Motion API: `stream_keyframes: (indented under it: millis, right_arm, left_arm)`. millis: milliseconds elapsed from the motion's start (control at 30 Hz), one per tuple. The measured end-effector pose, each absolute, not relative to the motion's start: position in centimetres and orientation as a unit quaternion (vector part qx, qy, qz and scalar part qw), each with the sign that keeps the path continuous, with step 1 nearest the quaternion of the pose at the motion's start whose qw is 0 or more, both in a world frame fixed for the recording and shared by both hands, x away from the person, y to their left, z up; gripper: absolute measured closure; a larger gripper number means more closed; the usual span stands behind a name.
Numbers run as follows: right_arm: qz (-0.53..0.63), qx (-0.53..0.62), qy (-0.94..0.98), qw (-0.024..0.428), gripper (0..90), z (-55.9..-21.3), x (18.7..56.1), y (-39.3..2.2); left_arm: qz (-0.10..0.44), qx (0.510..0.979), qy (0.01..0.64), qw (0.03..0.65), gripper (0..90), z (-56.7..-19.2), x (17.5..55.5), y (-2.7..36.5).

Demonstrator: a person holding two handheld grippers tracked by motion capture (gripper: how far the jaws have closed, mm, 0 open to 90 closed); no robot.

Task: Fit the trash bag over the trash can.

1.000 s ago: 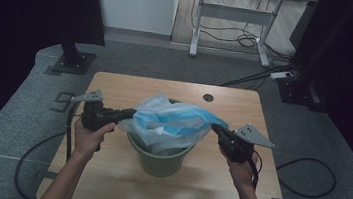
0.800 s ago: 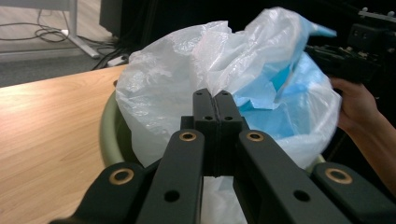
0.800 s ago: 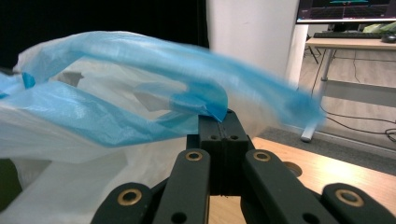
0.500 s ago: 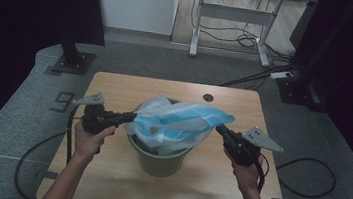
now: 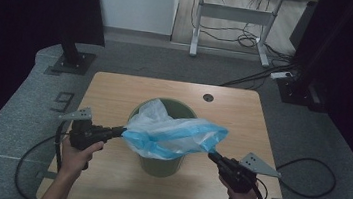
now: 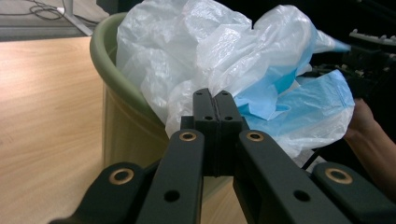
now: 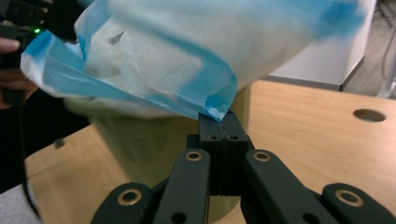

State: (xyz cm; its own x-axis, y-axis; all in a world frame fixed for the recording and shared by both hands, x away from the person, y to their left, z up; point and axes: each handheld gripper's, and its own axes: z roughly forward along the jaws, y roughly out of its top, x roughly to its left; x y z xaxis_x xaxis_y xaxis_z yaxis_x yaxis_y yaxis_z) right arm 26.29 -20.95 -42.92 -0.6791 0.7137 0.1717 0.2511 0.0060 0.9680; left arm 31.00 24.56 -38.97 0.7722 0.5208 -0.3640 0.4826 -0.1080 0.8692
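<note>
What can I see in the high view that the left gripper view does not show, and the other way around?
High view: the round cable hole in the table top, the white desk frame behind, and the person's left hand.

Left gripper view: the left gripper from close by, jaws shut on the plastic bag where its clear film crumples.

Both: the green bin, the bag, the wooden table and the right gripper.

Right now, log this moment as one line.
left gripper: shut on bag | right gripper: shut on bag | bag: stretched above bin | table
</note>
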Motion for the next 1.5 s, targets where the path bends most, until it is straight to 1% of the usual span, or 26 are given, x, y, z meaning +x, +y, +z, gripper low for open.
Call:
stream_keyframes:
  millis: [233, 433, 667, 833, 1000, 1500]
  right_arm:
    - [0.601, 0.350, 0.697, 0.175, 89.1, -44.2, 25.3, -21.2]
    - [0.581, 0.366, 0.707, 0.167, 89.1, -45.2, 25.5, -21.2]
    - [0.565, 0.375, 0.716, 0.169, 89.1, -45.8, 25.9, -21.0]
    - [0.557, 0.383, 0.720, 0.157, 89.1, -46.4, 26.3, -20.7]
    - [0.551, 0.385, 0.721, 0.167, 89.1, -46.3, 26.8, -20.5]
    - [0.547, 0.394, 0.722, 0.158, 89.1, -46.7, 28.2, -19.8]
  left_arm:
    - [0.011, 0.743, 0.348, 0.572, 89.9, -39.8, 30.5, 25.4]
    - [0.006, 0.741, 0.351, 0.572, 89.9, -40.3, 30.6, 25.6]
    - [-0.002, 0.740, 0.357, 0.570, 89.9, -40.9, 30.5, 25.8]
    - [-0.007, 0.738, 0.367, 0.566, 89.9, -41.6, 30.4, 26.2]
    - [-0.004, 0.740, 0.370, 0.561, 89.9, -41.9, 30.6, 26.4]
    - [-0.006, 0.745, 0.382, 0.547, 89.9, -42.7, 31.0, 26.6]
